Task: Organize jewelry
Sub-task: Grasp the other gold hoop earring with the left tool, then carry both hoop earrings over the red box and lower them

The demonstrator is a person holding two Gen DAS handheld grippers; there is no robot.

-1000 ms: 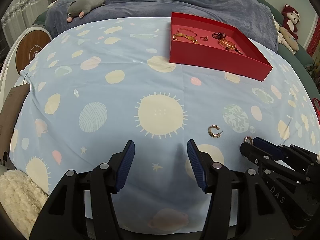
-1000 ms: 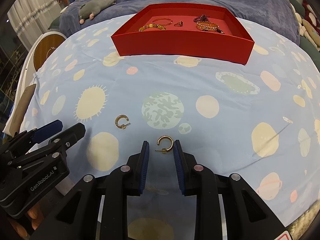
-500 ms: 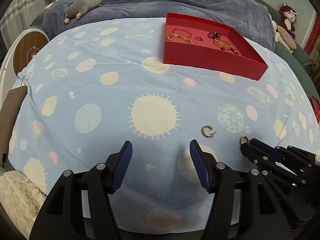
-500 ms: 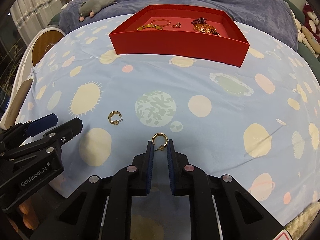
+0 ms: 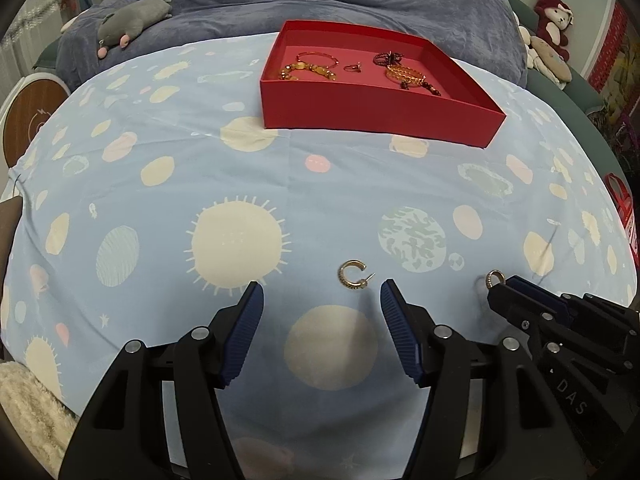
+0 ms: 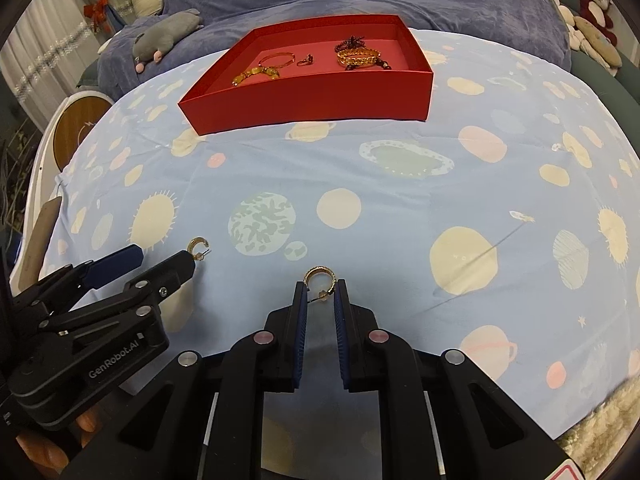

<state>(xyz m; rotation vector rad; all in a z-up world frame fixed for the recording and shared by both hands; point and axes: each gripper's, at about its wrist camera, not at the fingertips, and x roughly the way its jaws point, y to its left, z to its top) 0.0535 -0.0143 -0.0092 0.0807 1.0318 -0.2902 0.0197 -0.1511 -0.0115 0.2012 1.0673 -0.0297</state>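
Note:
A red tray (image 5: 376, 110) (image 6: 312, 100) holds bracelets (image 5: 310, 68) and a small ring at the far side of the blue planet-print cloth. My right gripper (image 6: 320, 290) is shut on a gold hoop earring (image 6: 318, 276), lifted just off the cloth; it also shows in the left wrist view (image 5: 494, 279). A second gold hoop earring (image 5: 352, 274) (image 6: 198, 246) lies on the cloth just ahead of my left gripper (image 5: 322, 294), which is open and empty.
A grey plush toy (image 5: 132, 20) lies on the blue blanket behind the cloth. More soft toys (image 5: 554, 16) sit at the far right. A round wooden-faced object (image 5: 30, 120) stands at the left edge.
My right gripper closed on the earring and raised it slightly. My left gripper moved right and forward, so the loose earring now lies between its open fingers' line.

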